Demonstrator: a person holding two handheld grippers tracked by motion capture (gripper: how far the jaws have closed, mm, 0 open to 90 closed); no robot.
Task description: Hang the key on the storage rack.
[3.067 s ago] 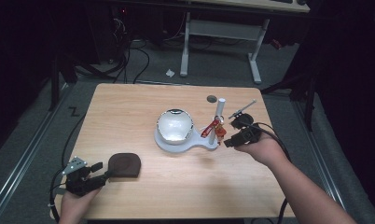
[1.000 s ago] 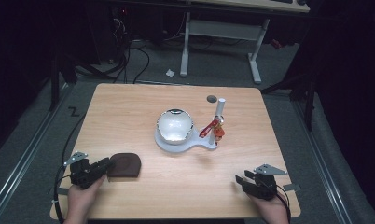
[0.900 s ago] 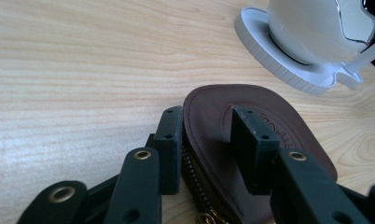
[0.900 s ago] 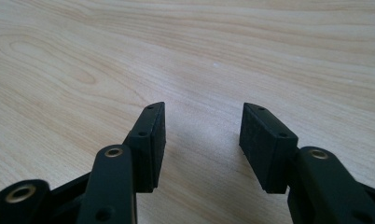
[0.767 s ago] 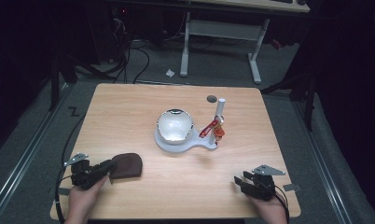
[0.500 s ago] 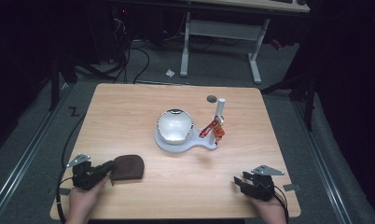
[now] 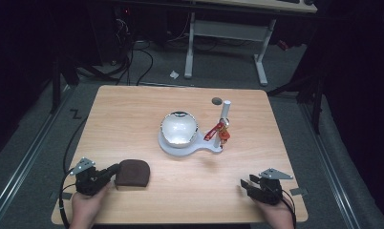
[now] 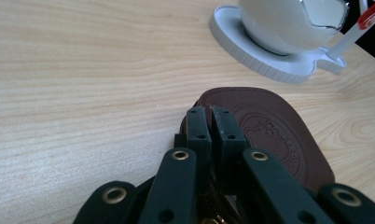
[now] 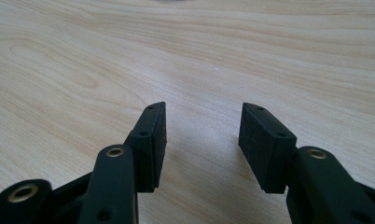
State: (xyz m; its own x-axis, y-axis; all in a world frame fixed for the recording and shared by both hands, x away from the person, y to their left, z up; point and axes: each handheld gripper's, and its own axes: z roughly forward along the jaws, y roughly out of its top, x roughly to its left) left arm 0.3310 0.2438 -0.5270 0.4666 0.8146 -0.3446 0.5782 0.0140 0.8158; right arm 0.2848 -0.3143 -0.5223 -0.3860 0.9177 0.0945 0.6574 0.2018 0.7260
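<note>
Gripper in my left hand [image 7: 111,171] sits at the near left of the desk [image 7: 133,109], its jaws having just been closing and now pinched on the near edge of the brown leather pouch [image 7: 133,172], which lies flat on the wood right beside my hand. Farther off, around the middle of the desk, a white round-bodied vessel [image 7: 179,129] stands on a white base [image 7: 190,147] with a red-handled piece [image 7: 214,132] next to it. At the near right my right gripper [image 9: 202,135] hovers low over bare wood, jaws standing wide with nothing between them.
</note>
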